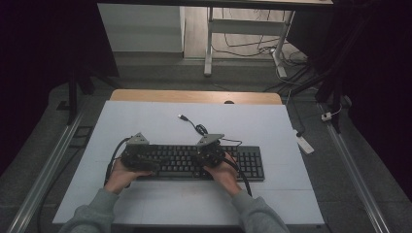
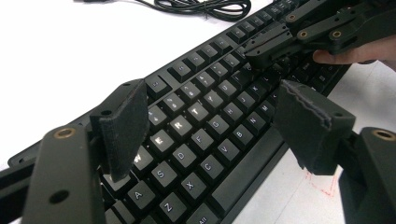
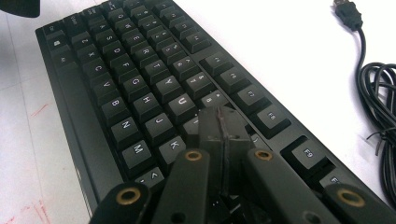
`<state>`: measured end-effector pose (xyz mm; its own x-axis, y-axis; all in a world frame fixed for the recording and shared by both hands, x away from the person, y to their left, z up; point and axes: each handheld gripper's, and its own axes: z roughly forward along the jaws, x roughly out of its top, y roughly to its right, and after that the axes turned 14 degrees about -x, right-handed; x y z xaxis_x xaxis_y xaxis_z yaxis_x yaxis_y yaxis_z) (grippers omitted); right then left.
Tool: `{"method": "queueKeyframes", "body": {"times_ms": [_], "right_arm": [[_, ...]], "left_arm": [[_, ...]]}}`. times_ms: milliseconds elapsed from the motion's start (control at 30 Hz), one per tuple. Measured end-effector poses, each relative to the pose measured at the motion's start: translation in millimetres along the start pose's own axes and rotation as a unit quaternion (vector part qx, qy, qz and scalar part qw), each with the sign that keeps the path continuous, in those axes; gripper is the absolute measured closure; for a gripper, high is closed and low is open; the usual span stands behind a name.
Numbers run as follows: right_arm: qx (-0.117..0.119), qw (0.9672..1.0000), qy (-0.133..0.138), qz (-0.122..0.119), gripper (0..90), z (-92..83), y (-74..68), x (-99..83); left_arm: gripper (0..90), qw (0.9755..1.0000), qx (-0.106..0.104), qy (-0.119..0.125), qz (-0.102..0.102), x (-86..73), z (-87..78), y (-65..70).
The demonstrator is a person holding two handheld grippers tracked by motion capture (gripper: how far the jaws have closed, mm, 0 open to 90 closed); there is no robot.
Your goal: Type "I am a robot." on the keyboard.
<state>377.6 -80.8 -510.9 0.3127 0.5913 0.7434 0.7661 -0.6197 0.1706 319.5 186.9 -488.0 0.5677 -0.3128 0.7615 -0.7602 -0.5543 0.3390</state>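
A black keyboard [image 1: 243, 162] lies across the white table, seen close in the left gripper view [image 2: 201, 140] and the right gripper view [image 3: 140, 84]. My left gripper [image 2: 210, 126] hovers open over the keyboard's left end, its pads wide apart above the letter keys with nothing between them. My right gripper [image 3: 223, 122] is shut, jaws pressed together, its tip just over or on the keys near the I and K keys; contact cannot be told. In the high view the left gripper [image 1: 137, 156] and the right gripper [image 1: 210, 154] sit over the keyboard's left half and middle.
The keyboard's black cable [image 1: 194, 125] coils behind it on the white table [image 1: 145, 121], ending in a USB plug [image 3: 349, 14]. Red marks [image 3: 37, 109] show on the table at the keyboard's front edge. A wooden strip [image 1: 194, 96] borders the far side.
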Motion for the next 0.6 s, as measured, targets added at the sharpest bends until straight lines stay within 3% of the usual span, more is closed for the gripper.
{"method": "queueKeyframes", "body": {"times_ms": [600], "right_arm": [[-0.015,0.9997,-0.009,-0.014,89.4,5.4,-3.1,-2.1]], "left_arm": [[26.6,1.0,0.002,-0.004,0.002,-0.3,0.6,0.5]]}}
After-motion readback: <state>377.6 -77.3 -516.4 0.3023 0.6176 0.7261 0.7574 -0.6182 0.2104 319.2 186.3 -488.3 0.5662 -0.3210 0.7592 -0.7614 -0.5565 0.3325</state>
